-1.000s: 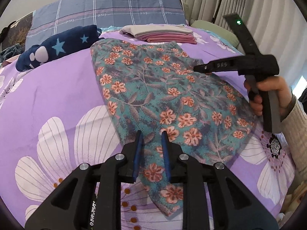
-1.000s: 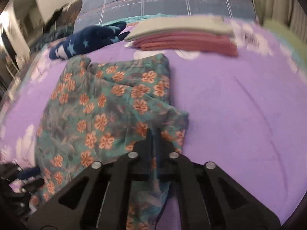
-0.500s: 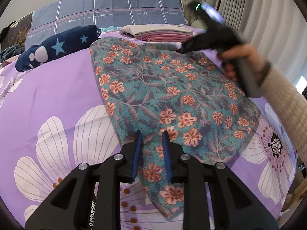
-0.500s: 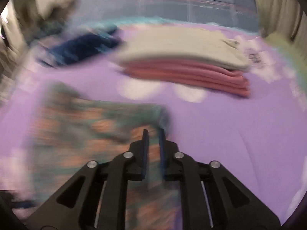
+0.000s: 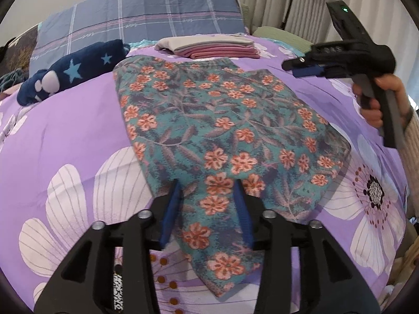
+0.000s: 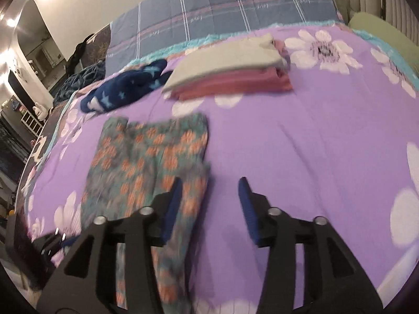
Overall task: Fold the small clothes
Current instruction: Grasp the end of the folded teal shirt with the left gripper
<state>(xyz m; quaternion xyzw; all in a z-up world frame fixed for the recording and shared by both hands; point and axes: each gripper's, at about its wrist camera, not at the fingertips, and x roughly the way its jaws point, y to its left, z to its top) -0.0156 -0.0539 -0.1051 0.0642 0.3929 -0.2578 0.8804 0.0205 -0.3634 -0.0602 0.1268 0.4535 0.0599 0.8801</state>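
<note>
Floral garment (image 5: pixel 209 120) flat on purple bedspread (image 5: pixel 78 120), folded lengthwise, narrow end nearest.

L gripper (image 5: pixel 208 209) low over narrow end, jaws apart w/ cloth between, nothing pinched. R gripper (image 6: pixel 209 206) jaws wide, empty, held above bedspread just right of garment's edge. Next fold, I'd judge: pinch both near corners thru all layers, lift low, carry toward far end, line up edges before release. Folded stack (image 5: pixel 209 47) & starry navy item (image 5: pixel 70 73) beyond, apart.

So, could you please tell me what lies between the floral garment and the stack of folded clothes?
Only bare purple bedspread separates the floral garment from the folded stack; the right wrist view shows it best.
</note>
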